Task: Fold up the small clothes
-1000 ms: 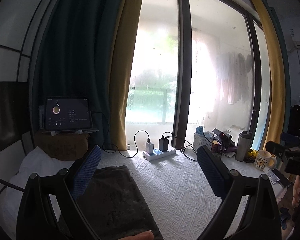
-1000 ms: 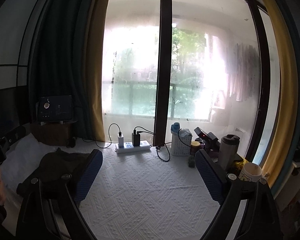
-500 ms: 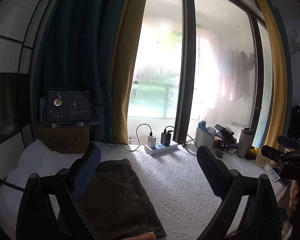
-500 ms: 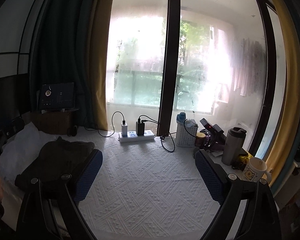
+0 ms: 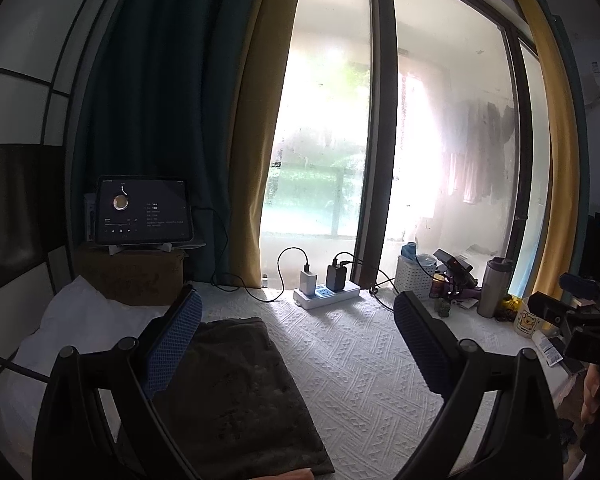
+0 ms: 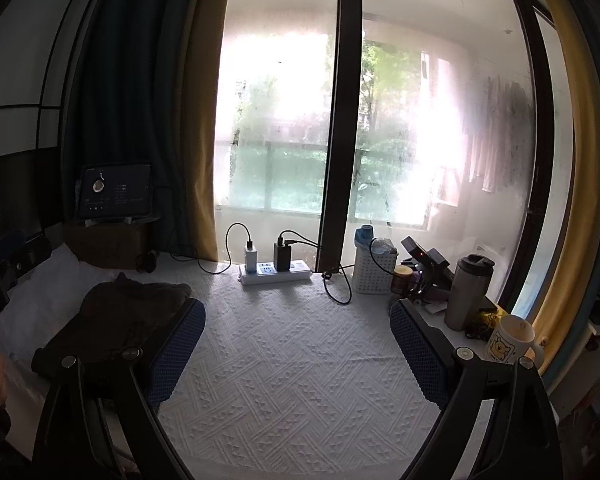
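Note:
A dark folded garment (image 5: pixel 240 392) lies flat on the white textured cloth (image 5: pixel 360 368), on its left side. It also shows in the right wrist view (image 6: pixel 112 324). My left gripper (image 5: pixel 296 316) is open and empty, held above the cloth, its left finger over the garment's near edge. My right gripper (image 6: pixel 298 324) is open and empty, above the bare cloth (image 6: pixel 292 380) to the right of the garment. The right gripper's body shows at the right edge of the left wrist view (image 5: pixel 580 312).
A power strip with chargers (image 6: pixel 276 270) lies at the window. A white basket (image 6: pixel 374 272), a steel tumbler (image 6: pixel 468 296) and a bear mug (image 6: pixel 508 340) stand at the right. A tablet on a cardboard box (image 5: pixel 140 216) stands at the back left, by a white pillow (image 5: pixel 76 328).
Both grippers have pulled back and risen a little, so more of the cloth and garment shows. Both stay open. The garment has not moved.

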`<state>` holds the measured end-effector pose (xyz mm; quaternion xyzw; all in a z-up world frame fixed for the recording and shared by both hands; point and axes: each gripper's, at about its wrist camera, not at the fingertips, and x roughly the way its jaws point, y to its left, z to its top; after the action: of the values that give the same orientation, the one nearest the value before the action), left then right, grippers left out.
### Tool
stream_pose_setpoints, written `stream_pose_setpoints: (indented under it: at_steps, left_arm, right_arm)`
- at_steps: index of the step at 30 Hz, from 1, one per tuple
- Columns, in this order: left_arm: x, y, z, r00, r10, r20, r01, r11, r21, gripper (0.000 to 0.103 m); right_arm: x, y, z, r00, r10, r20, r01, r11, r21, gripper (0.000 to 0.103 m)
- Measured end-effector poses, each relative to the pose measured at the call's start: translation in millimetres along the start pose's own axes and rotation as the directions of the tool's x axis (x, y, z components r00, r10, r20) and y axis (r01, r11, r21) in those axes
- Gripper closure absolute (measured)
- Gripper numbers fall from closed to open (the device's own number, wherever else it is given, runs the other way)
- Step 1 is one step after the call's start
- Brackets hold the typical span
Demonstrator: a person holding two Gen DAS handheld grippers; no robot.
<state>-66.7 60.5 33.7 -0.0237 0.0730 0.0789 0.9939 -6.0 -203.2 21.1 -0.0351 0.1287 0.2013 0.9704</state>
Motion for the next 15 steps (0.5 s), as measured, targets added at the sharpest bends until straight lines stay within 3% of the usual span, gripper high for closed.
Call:
stream_pose_setpoints:
  at_steps: [15]
  left_arm:
    - [0.9, 0.0, 0.0, 1.0, -0.002, -0.001, 0.002, 1.0, 0.003, 0.007]
  right_arm:
    - [-4.5, -1.0, -0.8, 1.0, 0.004, 0.008, -0.004, 1.0, 0.013, 0.009]
